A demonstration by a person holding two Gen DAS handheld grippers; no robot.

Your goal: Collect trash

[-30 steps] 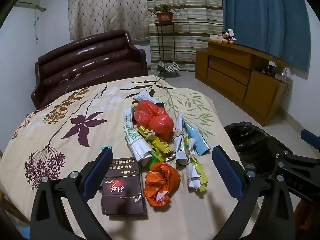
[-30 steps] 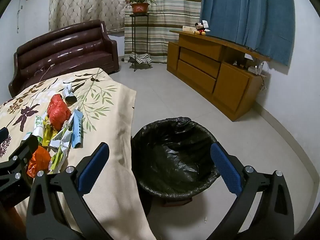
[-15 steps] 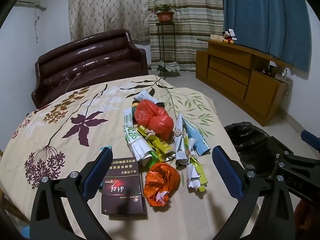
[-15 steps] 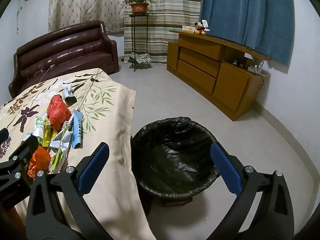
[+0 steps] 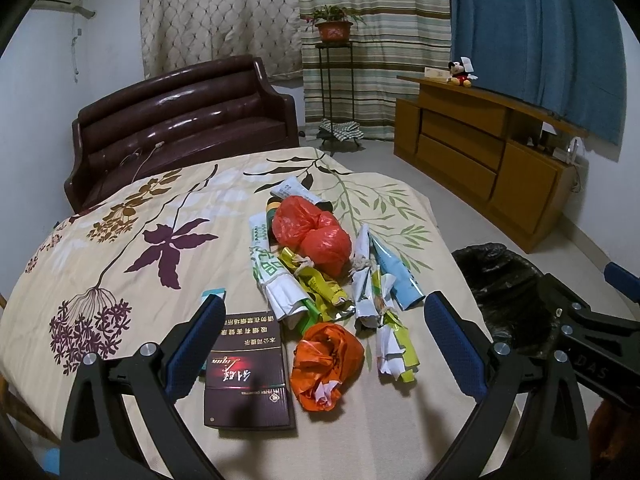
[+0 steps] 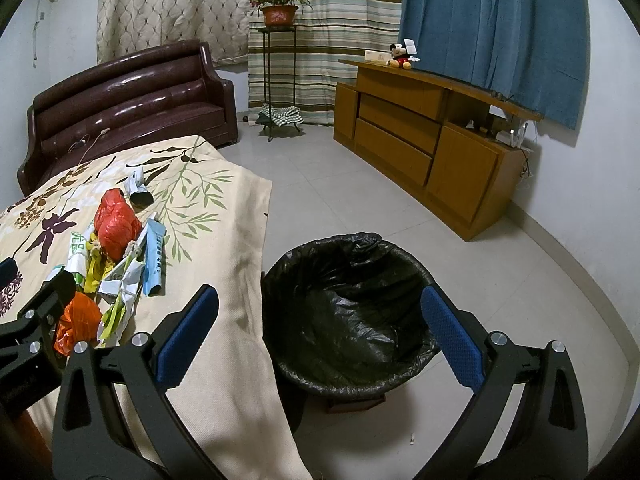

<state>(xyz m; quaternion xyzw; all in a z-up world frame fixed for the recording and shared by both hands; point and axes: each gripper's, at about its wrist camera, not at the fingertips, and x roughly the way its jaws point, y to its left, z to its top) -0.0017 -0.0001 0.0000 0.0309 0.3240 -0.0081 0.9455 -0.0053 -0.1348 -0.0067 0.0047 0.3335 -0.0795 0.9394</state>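
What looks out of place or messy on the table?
A heap of trash lies on the flowered tablecloth: two orange plastic bags, knotted wrappers and a dark carton. The black-lined bin beside the table looks empty.

Pretty clearly someone's living room at home: a dark brown leather sofa (image 5: 184,120) against the wall, a potted plant (image 5: 333,28) on a metal stand, mismatched curtains (image 5: 376,40), a wooden sideboard (image 5: 480,160) with a plush toy (image 5: 459,73) on top, tiled floor (image 6: 360,200), and a floral cloth over the worktop (image 5: 120,240).
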